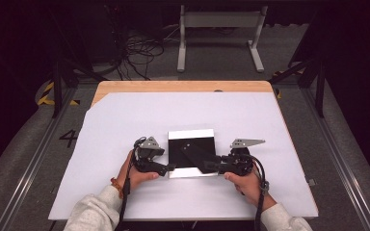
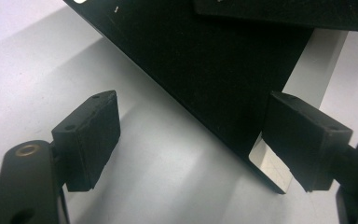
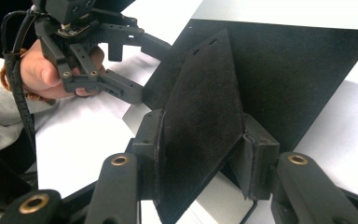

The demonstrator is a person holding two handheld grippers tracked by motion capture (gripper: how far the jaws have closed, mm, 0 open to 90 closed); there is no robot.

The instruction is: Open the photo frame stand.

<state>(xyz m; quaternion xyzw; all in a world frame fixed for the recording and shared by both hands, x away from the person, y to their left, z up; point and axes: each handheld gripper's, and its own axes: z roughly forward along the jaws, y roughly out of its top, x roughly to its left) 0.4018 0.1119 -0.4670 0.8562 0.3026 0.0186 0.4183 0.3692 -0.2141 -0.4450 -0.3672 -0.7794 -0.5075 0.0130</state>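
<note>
A square black panel (image 1: 200,142) on a shiny silver plate (image 1: 191,132) lies on the white sheet in the high view. My right gripper (image 1: 213,166) is shut on a flat black pointed piece (image 3: 200,107), held on edge over the panel (image 3: 303,70); the piece (image 1: 196,154) slants across the panel's front half. My left gripper (image 1: 170,168) stands open at the panel's front left corner. In the left gripper view that corner of the panel (image 2: 205,60) lies between the open jaws (image 2: 191,107), close to the right pad (image 2: 303,140). The right gripper view shows the left gripper (image 3: 154,72) open beside the panel.
The white sheet (image 1: 125,125) covers most of a wooden table (image 1: 183,86). Beyond the table stand a white metal frame (image 1: 219,21) and loose cables (image 1: 139,50) on the floor. Black stand legs flank the table's far corners.
</note>
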